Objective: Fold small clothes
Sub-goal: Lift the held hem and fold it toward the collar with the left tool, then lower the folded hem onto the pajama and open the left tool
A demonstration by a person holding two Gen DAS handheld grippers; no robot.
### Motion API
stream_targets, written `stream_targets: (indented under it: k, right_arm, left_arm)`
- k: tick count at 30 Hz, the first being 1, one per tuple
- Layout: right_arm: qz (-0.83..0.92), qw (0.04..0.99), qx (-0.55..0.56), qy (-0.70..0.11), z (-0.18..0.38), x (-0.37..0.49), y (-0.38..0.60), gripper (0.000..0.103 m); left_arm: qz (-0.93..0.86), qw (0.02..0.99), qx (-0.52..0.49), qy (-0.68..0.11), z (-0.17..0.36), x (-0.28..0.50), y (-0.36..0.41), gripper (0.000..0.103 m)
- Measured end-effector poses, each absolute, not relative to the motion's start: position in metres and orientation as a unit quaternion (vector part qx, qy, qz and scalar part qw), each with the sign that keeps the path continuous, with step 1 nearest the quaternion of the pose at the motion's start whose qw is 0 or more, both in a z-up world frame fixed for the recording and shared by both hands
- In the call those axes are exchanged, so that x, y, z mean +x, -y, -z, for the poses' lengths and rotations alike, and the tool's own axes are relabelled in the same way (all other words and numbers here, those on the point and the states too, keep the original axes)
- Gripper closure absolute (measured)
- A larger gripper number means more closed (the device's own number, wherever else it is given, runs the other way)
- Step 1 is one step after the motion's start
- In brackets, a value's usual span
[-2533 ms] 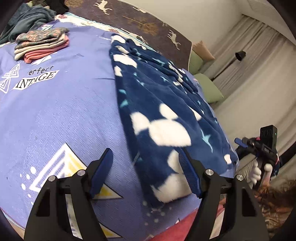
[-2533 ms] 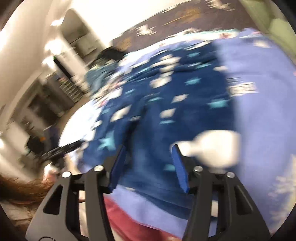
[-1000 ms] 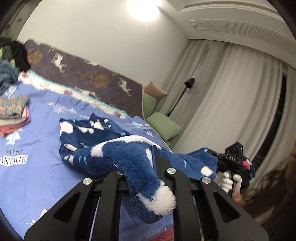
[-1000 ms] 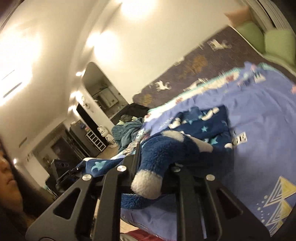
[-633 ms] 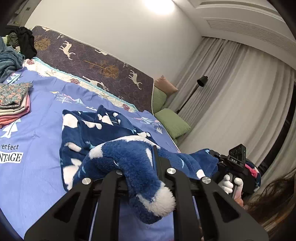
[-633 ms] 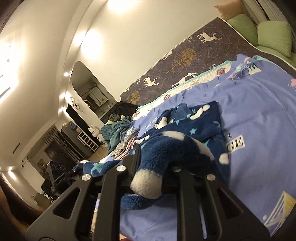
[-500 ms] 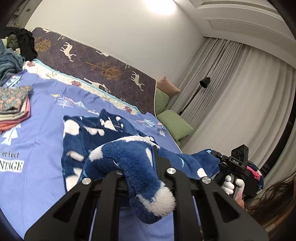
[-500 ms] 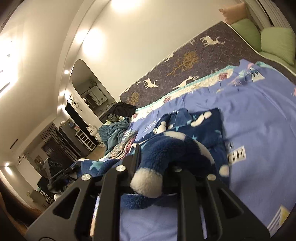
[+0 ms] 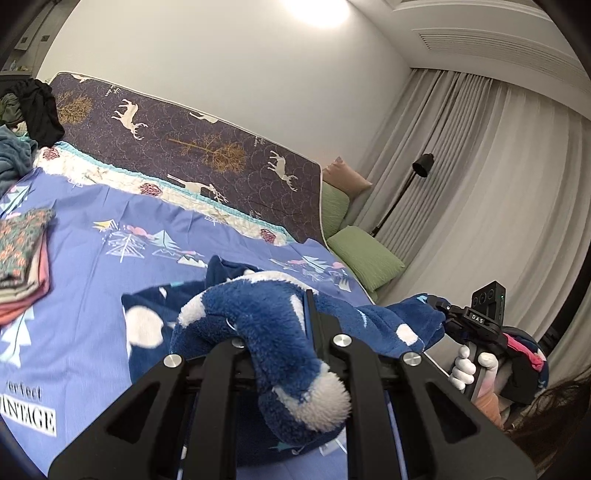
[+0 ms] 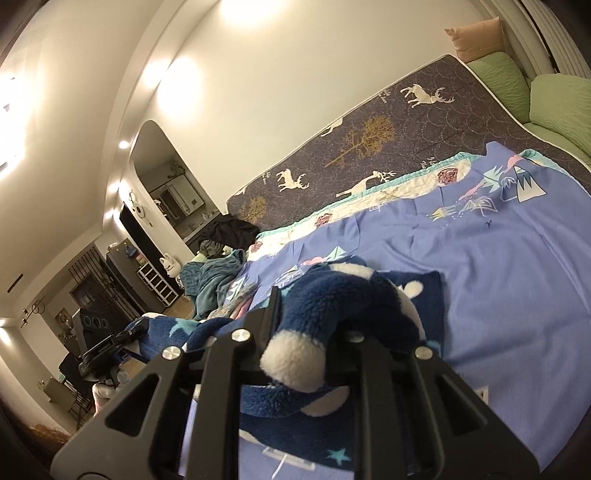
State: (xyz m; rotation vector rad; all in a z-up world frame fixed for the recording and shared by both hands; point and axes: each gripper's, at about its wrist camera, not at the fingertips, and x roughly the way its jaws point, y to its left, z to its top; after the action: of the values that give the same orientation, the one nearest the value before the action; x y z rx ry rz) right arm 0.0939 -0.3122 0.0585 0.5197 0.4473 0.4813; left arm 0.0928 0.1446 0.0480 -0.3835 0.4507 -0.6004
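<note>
The room is lit from above. A round ceiling light (image 9: 319, 11) glows very bright in the left wrist view, and its middle is washed out white. In the right wrist view, small ceiling lights (image 10: 123, 144) make bright patches on the wall, and a big glare burns the left edge. Both pictures look sharp. The edges bend round like a fishbowl, and the corners go black. The black gripper arms at the bottom look dark with little detail.
</note>
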Motion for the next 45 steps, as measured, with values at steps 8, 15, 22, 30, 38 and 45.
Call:
stream_targets:
  k: [8,15,22,30,38,45]
  right_arm:
    - [-0.216,0.913,0.253,-0.238,-0.049,0.161,0.313,0.084]
    - [-0.183,0.902,0.253,-0.297,-0.003,0.233,0.311,0.084]
    - [-0.145,0.880,0.244,-0.381,0.065,0.270,0.309,0.084]
    - [-0.173,0.887,0.226,-0.364,0.040,0.240,0.309,0.051]
    - [-0.173,0.916,0.068,-0.357,0.016,0.187,0.289,0.041]
    - [-0.183,0.901,-0.075,-0.387,0.033,0.200,0.229,0.041]
  left_arm:
    - [0.270,0.912,-0.195,-0.239,-0.042,0.158,-0.142,0.091]
    - [0.224,0.899,-0.203,-0.316,0.018,0.239,-0.139,0.091]
    - [0.202,0.870,-0.242,-0.380,0.086,0.277,-0.146,0.089]
    - [0.230,0.872,-0.255,-0.349,0.066,0.261,-0.151,0.067]
    - [0.287,0.869,-0.260,-0.309,0.038,0.209,-0.159,0.061]
    - [0.333,0.834,-0.143,-0.417,0.059,0.218,-0.090,0.061]
